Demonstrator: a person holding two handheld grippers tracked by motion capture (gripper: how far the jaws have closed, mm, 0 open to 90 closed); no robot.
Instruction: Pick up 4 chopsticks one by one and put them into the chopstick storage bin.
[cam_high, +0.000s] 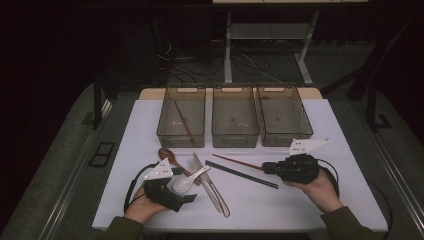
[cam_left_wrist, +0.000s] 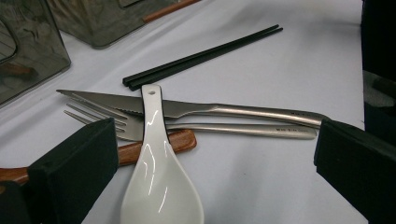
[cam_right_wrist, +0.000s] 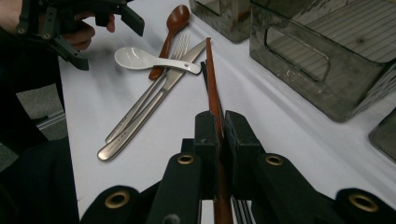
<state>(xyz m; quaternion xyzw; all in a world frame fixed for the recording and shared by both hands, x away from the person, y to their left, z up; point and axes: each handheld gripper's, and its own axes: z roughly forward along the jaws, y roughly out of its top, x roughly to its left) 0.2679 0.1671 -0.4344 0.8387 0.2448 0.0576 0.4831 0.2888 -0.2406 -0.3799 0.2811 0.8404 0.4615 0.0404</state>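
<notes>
On the white table, right gripper (cam_right_wrist: 219, 128) clamped on a reddish chopstick (cam_right_wrist: 211, 79), left gripper (cam_left_wrist: 215, 154) jaws apart around white spoon (cam_left_wrist: 156, 172).

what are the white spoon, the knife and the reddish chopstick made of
White spoon: probably glazed ceramic, though melamine is possible; it is opaque white with glossy streaks of reflected light.
Knife: looks like stainless steel, brushed on the handle, with a serrated blade edge.
Reddish chopstick, clamped in the right hand-held gripper: likely lacquered wood, with a smooth red-brown sheen; no grain can be made out.
</notes>
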